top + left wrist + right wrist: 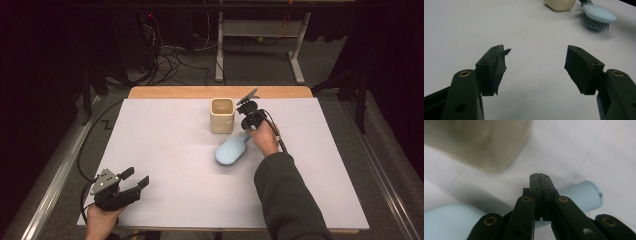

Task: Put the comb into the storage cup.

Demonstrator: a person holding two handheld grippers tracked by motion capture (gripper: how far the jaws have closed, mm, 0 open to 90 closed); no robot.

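A: Nearest item first, please.

B: Left gripper (134, 181), at about seven o'clock on the white table (165, 165). Jaws spread wide, nothing between them, resting idle in the person's left hand (102, 217). A loose flap of black tape hangs from one pad (500, 66).

A: Next out?

B: Dish brush (231, 148), pale blue, near the centre of the table, head toward six o'clock and handle running to about one o'clock. From the left gripper's camera it lies back up, grey-blue bristles (595, 24) down on the table. Smooth oval plastic back, round handle with a flat end cap.

A: And what has it?

B: Right gripper (248, 131), at the handle end. Its own camera shows the jaws pressed together over the handle (580, 196); whether they actually pinch it or sit closed on top, I cannot tell.

A: Farthest?

B: Square cream ceramic holder (222, 115), upright, open-topped, just beyond the brush at eleven o'clock from it, apart from it. Appears empty from above.

A: Progress?

B: I'd judge it early. The brush lies flat on the table, not in the holder. Left to do, by my reading: lift by the handle, tip upright, lower into the holder.
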